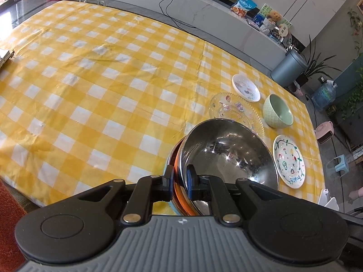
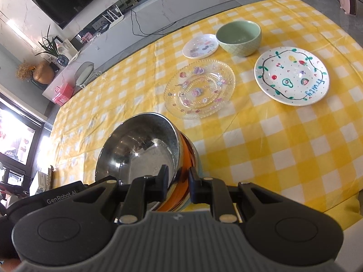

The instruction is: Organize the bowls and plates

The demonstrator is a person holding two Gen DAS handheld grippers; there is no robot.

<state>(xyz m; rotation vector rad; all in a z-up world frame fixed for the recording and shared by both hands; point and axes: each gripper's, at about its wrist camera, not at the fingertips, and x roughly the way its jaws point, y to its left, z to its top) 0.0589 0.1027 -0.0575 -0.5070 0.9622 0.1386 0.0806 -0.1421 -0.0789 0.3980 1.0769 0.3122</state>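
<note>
**Both grippers clamp the steel bowl's rim**

While the other dishes lie spread across the yellow checked tablecloth (image 1: 90, 72), the steel bowl (image 1: 229, 156) sits tilted at the lower centre of both views, nested on an orange bowl (image 2: 186, 158) with a pale blue rim beneath it. The left gripper (image 1: 180, 181) has its fingers narrowed onto the stack's near rim, one inside and one outside. The right gripper (image 2: 178, 181) grips the opposite rim the same way.

In the right wrist view, a clear glass plate (image 2: 199, 88) lies at centre, touching nothing. Up and right of it stand a small white plate (image 2: 200, 46) and a green bowl (image 2: 238, 37), just beside each other. The fruit-painted plate (image 2: 291, 76) lies at the right.
</note>
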